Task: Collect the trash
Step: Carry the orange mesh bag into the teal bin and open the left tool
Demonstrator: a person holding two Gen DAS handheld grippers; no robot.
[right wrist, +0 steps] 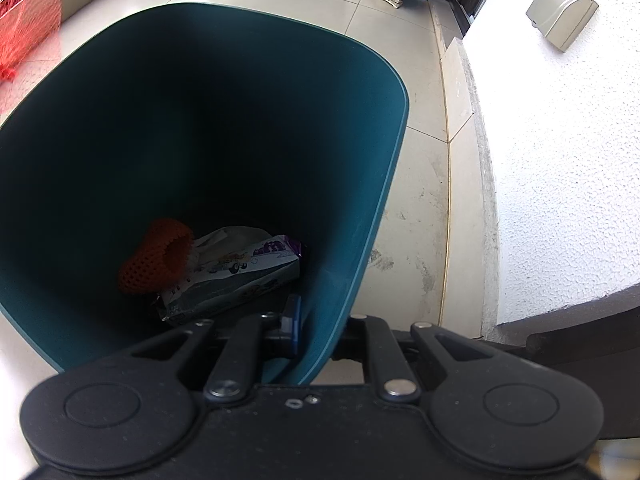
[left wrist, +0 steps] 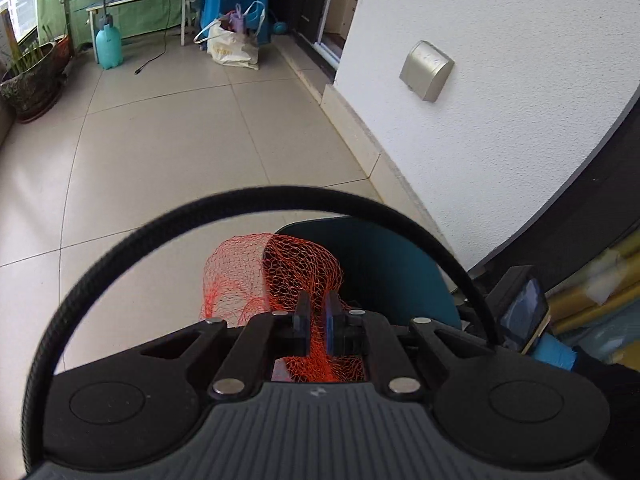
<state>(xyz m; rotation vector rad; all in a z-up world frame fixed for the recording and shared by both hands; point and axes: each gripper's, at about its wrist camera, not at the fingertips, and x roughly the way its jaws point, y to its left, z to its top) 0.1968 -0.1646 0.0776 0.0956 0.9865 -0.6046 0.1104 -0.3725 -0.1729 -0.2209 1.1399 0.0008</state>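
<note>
Floor: pale tiles (left wrist: 168, 152) stretch wide and bare ahead of my left hand, up to a plant pot (left wrist: 30, 80), a spray bottle (left wrist: 108, 44) and a white bag (left wrist: 232, 48) at the far end.
Right edge: a white wall (left wrist: 500, 100) with a low stone skirting hems that side; a metal socket cover (left wrist: 426, 70) sticks out from it.
Bin: the teal bin (right wrist: 360, 200) stands on the tiles just beside the skirting, tilted in my right camera, mouth open toward me.
Left tongs (left wrist: 316, 312): pressed together on the red net bag (left wrist: 280, 272), which bunches between the pads.
Net bag, place: it is off the floor, next to the bin's rim, and billows forward and left past my fingertips.
Net bag, axis: long way runs along my fingers, away from me.
Right tongs (right wrist: 316, 320): pinching the bin's near wall, one pad inside, the other behind the wall.
Inside the bin: an orange foam net (right wrist: 156, 256) and a crumpled wrapper (right wrist: 236, 272) lie at the bottom, touching.
</note>
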